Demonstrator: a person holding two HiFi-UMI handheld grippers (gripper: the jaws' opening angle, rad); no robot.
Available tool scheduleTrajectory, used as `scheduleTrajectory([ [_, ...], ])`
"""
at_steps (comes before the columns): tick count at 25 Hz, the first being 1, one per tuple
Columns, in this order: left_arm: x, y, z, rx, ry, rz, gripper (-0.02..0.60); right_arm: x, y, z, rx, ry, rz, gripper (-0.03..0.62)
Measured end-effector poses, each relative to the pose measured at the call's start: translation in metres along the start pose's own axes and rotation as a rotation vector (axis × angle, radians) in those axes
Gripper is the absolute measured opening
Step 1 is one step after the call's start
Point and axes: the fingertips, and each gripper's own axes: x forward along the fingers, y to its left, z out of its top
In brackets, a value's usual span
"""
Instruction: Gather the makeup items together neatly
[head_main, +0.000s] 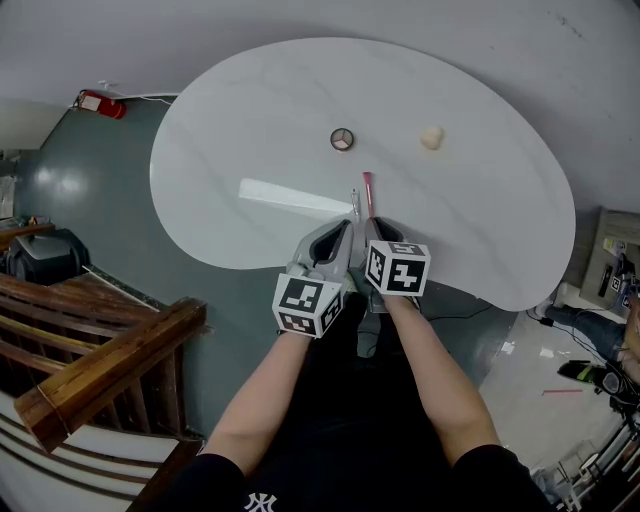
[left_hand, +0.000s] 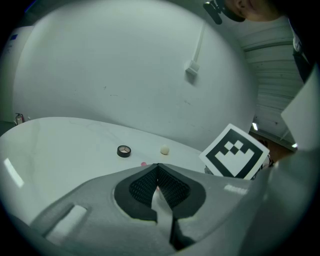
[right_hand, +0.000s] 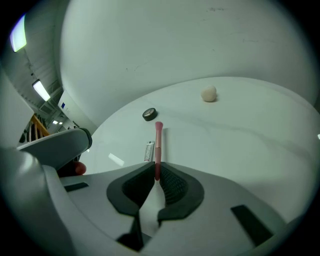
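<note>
On the white kidney-shaped table (head_main: 480, 230) lie a round black compact (head_main: 342, 139) and a beige sponge (head_main: 431, 138), both far from me. My right gripper (head_main: 372, 222) is shut on the handle of a pink brush (right_hand: 158, 145), which points forward over the table toward the compact (right_hand: 149, 114). A small silver tube (right_hand: 149, 151) lies just left of the brush. My left gripper (head_main: 347, 225) sits beside the right one at the near table edge. Its pads (left_hand: 170, 185) meet, and I see nothing between them. In the left gripper view the compact (left_hand: 124, 150) and sponge (left_hand: 164, 149) lie ahead.
The table's near edge curves just under both grippers. A red fire extinguisher (head_main: 100, 103) stands on the floor at the far left. A wooden railing (head_main: 100, 345) is at the lower left. Cables and gear (head_main: 600, 375) clutter the floor at the right.
</note>
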Motion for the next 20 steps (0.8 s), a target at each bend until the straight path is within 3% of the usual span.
scheduleTrajectory([
  [10,-0.008,0.011,-0.001,-0.005,-0.001,0.003,0.009,0.010,0.000,-0.013,0.035,0.040,-0.012,0.043],
  [14,-0.007,0.012,-0.001,-0.005,-0.001,0.001,0.009,0.010,0.004,-0.014,0.014,0.058,-0.001,0.097],
  [20,-0.001,0.006,0.002,-0.002,0.003,-0.012,0.009,-0.008,-0.001,-0.005,0.009,0.033,-0.005,0.097],
])
